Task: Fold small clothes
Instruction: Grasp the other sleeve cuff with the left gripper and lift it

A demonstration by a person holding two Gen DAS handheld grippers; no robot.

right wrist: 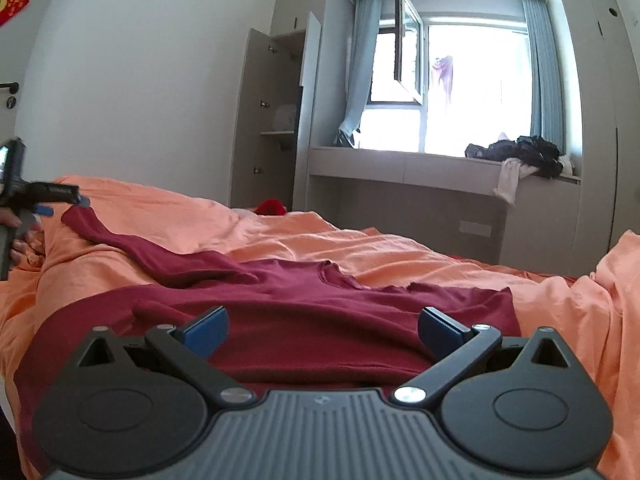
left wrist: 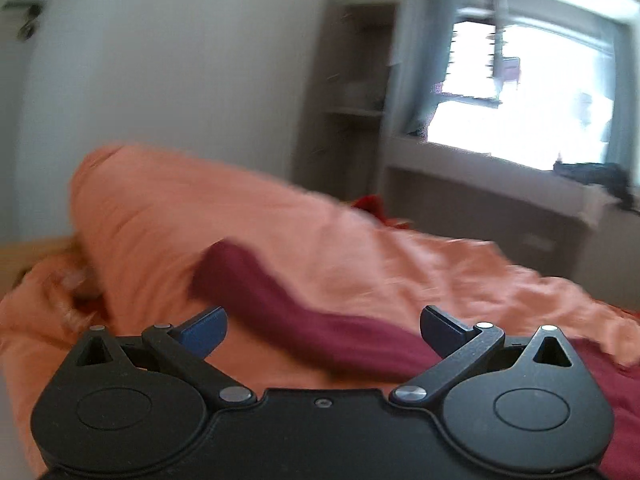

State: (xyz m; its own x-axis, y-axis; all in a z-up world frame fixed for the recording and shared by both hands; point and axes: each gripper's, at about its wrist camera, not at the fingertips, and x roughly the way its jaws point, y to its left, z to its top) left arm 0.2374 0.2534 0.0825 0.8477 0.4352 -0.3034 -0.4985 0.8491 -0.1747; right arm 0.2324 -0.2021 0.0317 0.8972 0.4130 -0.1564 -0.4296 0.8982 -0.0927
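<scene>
One dark red long-sleeved shirt lies spread on one orange duvet covering the bed, neckline toward the window, one sleeve stretched out to the left. Two grippers in view. Right gripper: jaws spread wide, nothing between the two blue pads, poised just over the shirt's near hem. Left gripper: jaws likewise spread wide and empty in its own blurred view, the sleeve running ahead of it across the duvet. From the right wrist view the left gripper appears at the far left, just beside the sleeve's cuff, with part of one hand on its grip. One heap of dark clothes sits on the window ledge; one small red item lies beyond the duvet. One cabinet stands open.
</scene>
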